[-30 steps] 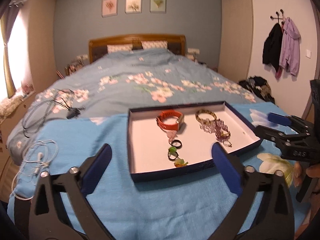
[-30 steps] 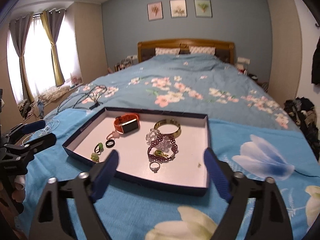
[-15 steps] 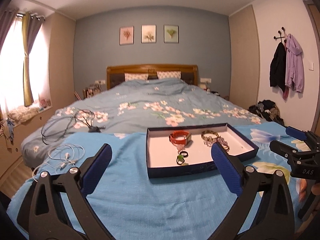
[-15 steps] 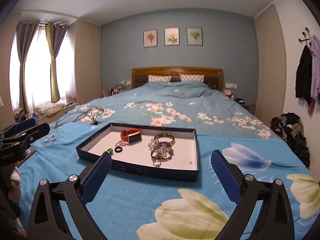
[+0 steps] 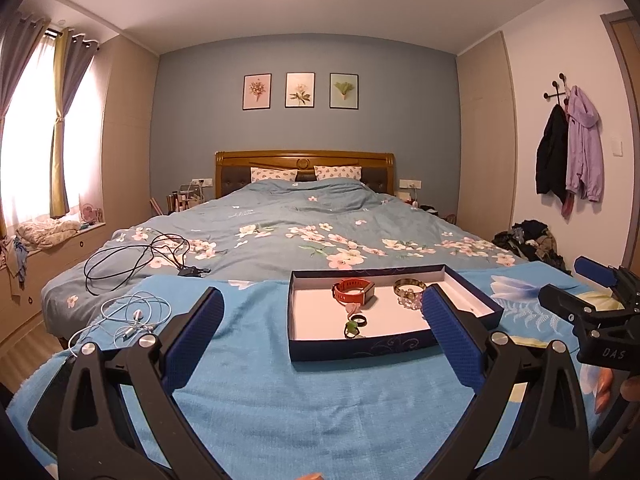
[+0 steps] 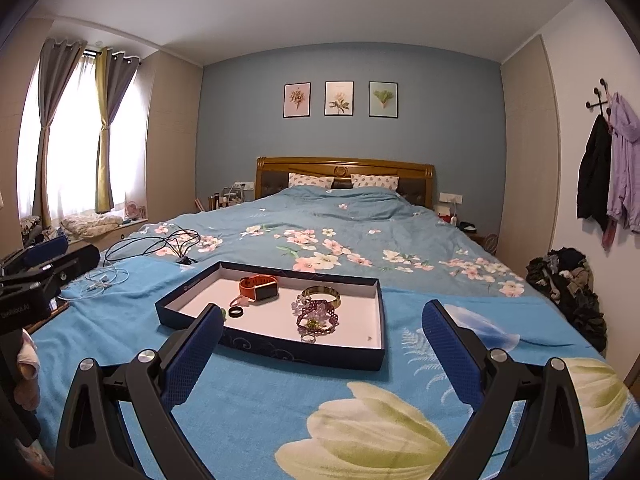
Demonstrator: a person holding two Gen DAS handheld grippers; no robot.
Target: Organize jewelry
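Shallow dark-blue tray (image 6: 276, 350) lying on a bright blue blanket (image 6: 280, 400) at the foot of the bed. Inside: orange watch (image 6: 259, 287), gold bangle (image 6: 321, 293), purple beaded bracelet (image 6: 317, 316), black ring (image 6: 235, 312). Left gripper (image 5: 322, 336) and right gripper (image 6: 322, 354) both held short of the tray, jaws spread wide, empty. White earphones (image 5: 132, 316) lie left of the tray.

Jewelry (image 6: 316, 314) in tray (image 6: 280, 346) on bed (image 6: 340, 224)
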